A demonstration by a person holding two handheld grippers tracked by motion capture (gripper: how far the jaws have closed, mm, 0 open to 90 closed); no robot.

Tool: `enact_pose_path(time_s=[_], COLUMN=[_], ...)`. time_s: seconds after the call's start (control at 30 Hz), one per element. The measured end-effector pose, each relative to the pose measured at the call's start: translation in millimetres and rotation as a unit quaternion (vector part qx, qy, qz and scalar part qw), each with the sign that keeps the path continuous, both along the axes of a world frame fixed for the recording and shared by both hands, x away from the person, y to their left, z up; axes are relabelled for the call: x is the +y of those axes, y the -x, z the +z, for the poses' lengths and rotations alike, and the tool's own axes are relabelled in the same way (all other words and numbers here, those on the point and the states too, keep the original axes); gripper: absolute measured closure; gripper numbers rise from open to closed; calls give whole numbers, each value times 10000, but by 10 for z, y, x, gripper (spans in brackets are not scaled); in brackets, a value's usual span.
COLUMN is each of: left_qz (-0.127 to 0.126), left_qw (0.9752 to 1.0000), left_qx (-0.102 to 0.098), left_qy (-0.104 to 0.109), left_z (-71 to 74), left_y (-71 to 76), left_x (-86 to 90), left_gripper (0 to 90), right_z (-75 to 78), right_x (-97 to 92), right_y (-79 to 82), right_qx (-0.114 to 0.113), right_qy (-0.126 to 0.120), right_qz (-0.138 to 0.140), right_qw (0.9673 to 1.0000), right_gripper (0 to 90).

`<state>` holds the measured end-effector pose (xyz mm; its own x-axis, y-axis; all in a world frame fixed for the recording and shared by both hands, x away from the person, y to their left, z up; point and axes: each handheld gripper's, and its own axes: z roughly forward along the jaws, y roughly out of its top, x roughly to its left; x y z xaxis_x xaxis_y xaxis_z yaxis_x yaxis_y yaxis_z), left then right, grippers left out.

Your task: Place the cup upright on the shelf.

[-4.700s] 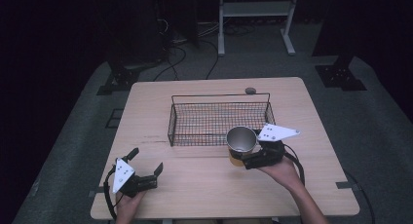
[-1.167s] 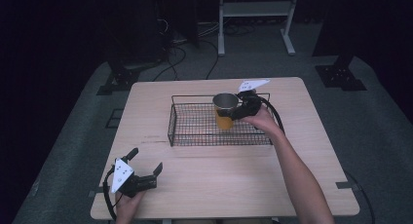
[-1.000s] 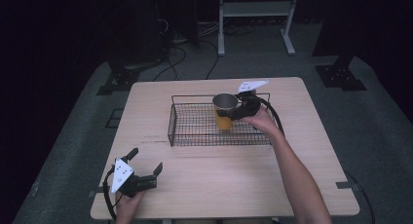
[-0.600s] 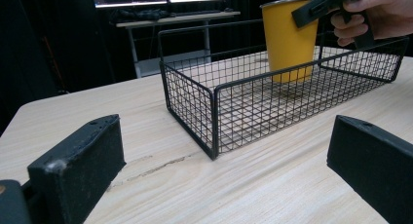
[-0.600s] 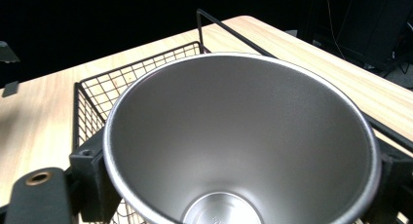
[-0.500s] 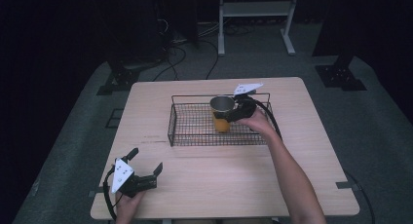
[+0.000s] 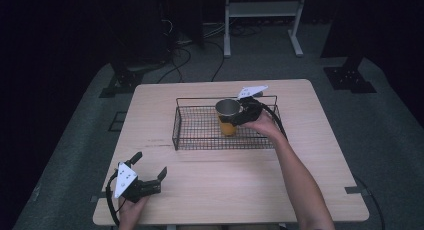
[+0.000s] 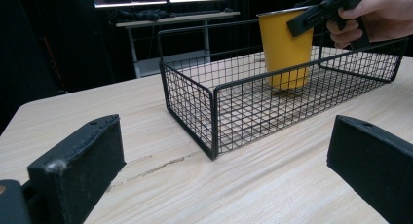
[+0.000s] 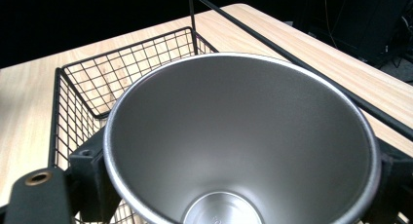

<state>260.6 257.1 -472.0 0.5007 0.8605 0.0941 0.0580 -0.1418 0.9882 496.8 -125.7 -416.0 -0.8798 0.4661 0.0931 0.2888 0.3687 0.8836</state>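
Observation:
A yellow cup (image 7: pixel 227 124) with a steel inside (image 9: pixel 243 151) stands upright inside the black wire basket (image 7: pixel 174 125), toward its right end. Its base (image 8: pixel 288 82) is at or just above the basket floor; I cannot tell whether it touches. My right gripper (image 7: pixel 232 111) is shut on the cup near its rim, one jaw on each side, and it reaches in from the right (image 8: pixel 311 17). At the front left of the table, my left gripper (image 7: pixel 150 165) rests open and faces the basket (image 8: pixel 214 117), with nothing between its jaws.
The basket sits at the middle of the light wooden table (image 7: pixel 300 155), and its left part holds nothing. Bare tabletop lies between the left gripper and the basket. Beyond the far edge stand a white frame (image 7: pixel 260 10) and cables on the floor.
The right gripper carried the cup from the table in front of the basket up over the rim and into it, then eased slightly left and down. The left gripper stayed put.

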Motion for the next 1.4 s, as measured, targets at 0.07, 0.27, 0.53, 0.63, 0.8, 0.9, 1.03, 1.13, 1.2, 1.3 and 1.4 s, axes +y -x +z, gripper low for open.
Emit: enact_pose_path(time_s=[0.07,0.27,0.53,0.63,0.8,0.9,1.03,1.13,1.2,1.3,1.4], left_qz=[1,0,-1,-1,0,2,2,2,3,3,4], left_qw=[10000,10000,10000,10000,10000,10000,10000,10000,10000,10000,10000], left_qx=[1,1,0,2,2,3,3,2,2,2,3], left_qy=[-4,-8,-8,-8,-15,-15,-14,-15,-18,-26,-27], left_z=[0,0,0,0,0,0,0,0,0,0,0], left_y=[0,0,1,1,1,1,1,1,2,2,2], left_x=[0,-1,-1,0,-1,-2,-2,-2,-4,-4,-5], left_gripper=[0,0,0,0,0,0,0,0,0,0,0], right_z=[-7,-42,-65,-65,-67,-68,-60,-46,-39,-30,-12], right_x=[-2,-7,11,14,5,3,14,17,11,2,-3], right_y=[-7,-24,-22,-17,-20,-18,-10,-4,-1,2,8], right_qx=[3,40,-54,-91,-55,-50,-71,-121,-119,-121,-134], right_qy=[17,148,316,370,386,421,408,386,386,382,336], right_qz=[-13,-33,-42,-18,-23,-29,-14,-47,-50,-62,-74], right_qw=[10000,9999,9995,9993,9992,9991,9991,9992,9992,9992,9993], right_gripper=[115,114,105,102,92,86,54,34,31,17,14])
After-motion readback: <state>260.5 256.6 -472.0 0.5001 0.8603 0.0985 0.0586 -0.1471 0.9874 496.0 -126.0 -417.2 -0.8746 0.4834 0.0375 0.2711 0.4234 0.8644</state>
